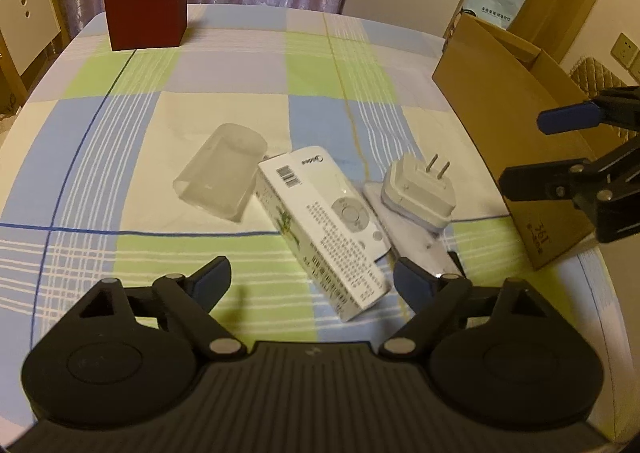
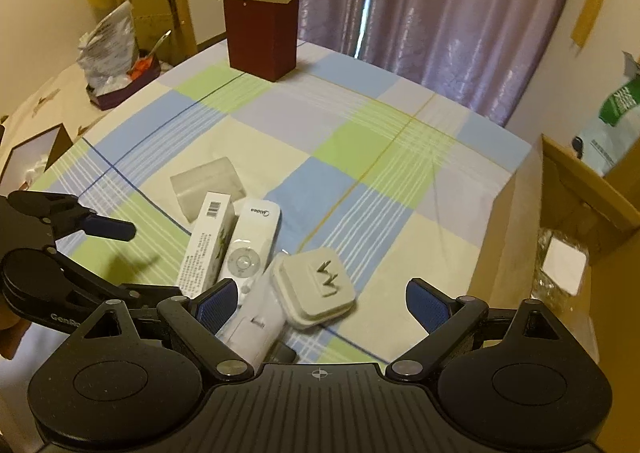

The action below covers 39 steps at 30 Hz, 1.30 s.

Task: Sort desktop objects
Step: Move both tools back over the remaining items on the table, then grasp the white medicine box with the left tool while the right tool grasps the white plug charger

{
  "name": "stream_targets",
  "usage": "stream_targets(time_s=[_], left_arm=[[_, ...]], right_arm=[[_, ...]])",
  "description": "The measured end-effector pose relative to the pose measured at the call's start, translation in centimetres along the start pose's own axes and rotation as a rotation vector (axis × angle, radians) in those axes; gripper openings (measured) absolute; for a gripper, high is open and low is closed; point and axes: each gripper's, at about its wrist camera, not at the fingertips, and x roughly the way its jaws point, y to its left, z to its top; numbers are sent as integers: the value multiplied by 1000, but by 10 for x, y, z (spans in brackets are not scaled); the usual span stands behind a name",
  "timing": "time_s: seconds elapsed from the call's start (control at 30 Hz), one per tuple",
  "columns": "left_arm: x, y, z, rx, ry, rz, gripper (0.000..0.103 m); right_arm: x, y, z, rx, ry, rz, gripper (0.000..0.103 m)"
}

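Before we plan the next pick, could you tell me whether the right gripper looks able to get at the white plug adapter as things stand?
Probably yes. The right gripper is open, and the plug adapter lies on top of the pile just ahead of its fingers, prongs up, with nothing over it.

The right gripper is hovering with its jaws spread wide over a white plug adapter, prongs pointing up, which is lying on a white pouch. Just left, a white Midea remote and a white printed box are lying side by side on the checked cloth. The left gripper is showing at the left edge, beside them.
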Motion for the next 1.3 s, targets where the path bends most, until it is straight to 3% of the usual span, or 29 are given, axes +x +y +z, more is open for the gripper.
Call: stream_targets(time_s=[0.1,0.37,0.47,0.5,0.6,0.77,1.3], left_arm=[[9,-5,3,-1,4,-3,70],[31,-13,5,19,36,-5,63],[34,-15,2,53,52,-5,51],[34,-14,1,64,57,-3,43],[30,-12,1,99,62,14,38],[19,-4,2,147,63,54,38],[23,7,-1,98,68,71,38]], right_arm=[[7,-3,3,-16,9,3,93],[22,-11,6,-31,29,16,93],[28,-14,6,-34,38,17,94],[29,-15,6,-35,43,18,93],[34,-16,7,-44,56,21,93],[42,-16,10,-68,80,37,93],[104,-13,30,-320,279,159,93]])
